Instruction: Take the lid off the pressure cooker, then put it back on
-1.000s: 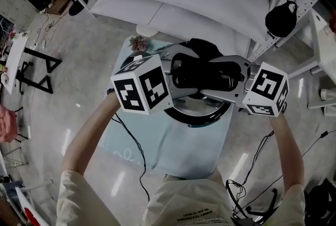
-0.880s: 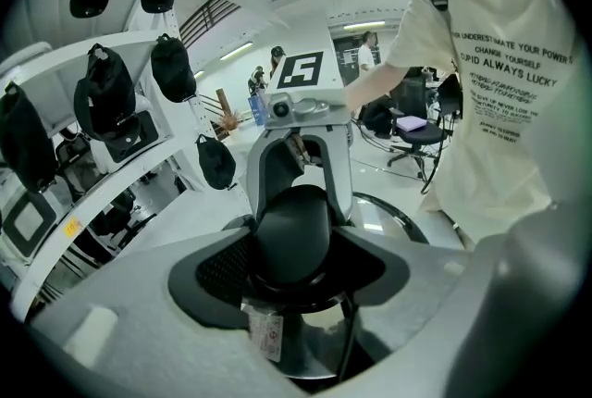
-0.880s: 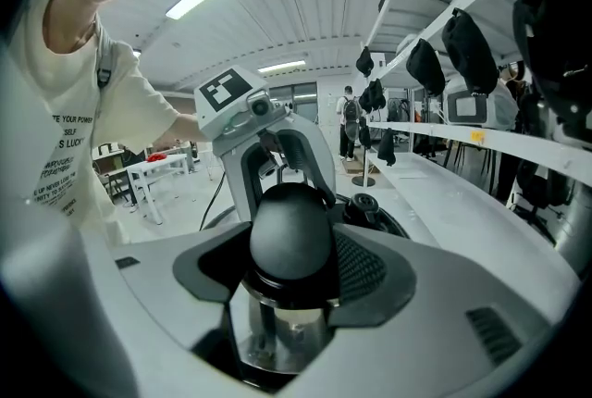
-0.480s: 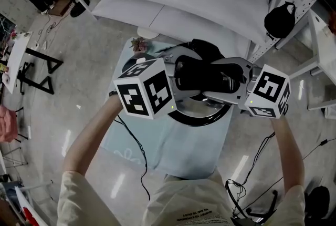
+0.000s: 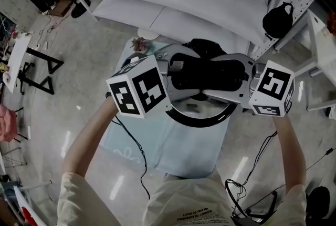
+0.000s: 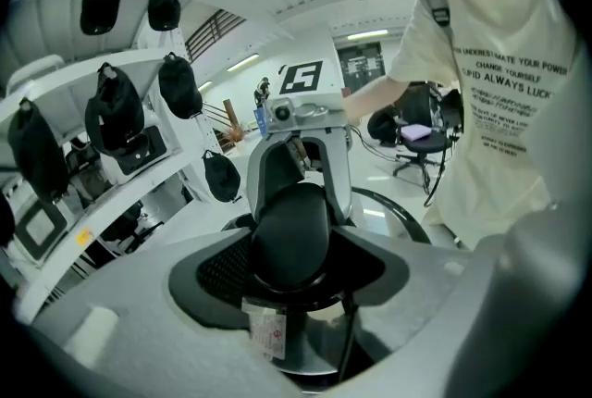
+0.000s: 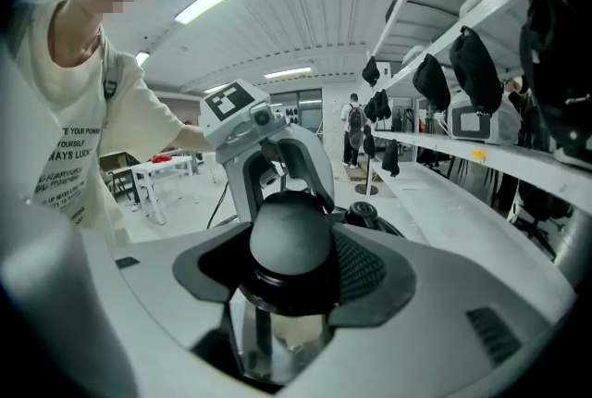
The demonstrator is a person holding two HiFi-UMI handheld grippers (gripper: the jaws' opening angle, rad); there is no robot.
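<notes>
Head view: left gripper (image 5: 177, 73) and right gripper (image 5: 231, 75) both clamp the lid handle (image 5: 202, 73), which seems barely off the pressure cooker (image 5: 205, 122); next, keep both level while lifting

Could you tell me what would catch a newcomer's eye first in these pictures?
At the centre of the head view, the left hand-held gripper and the right hand-held gripper clamp the black lid handle from opposite ends. Beneath them sits the pressure cooker on a pale blue mat.
</notes>
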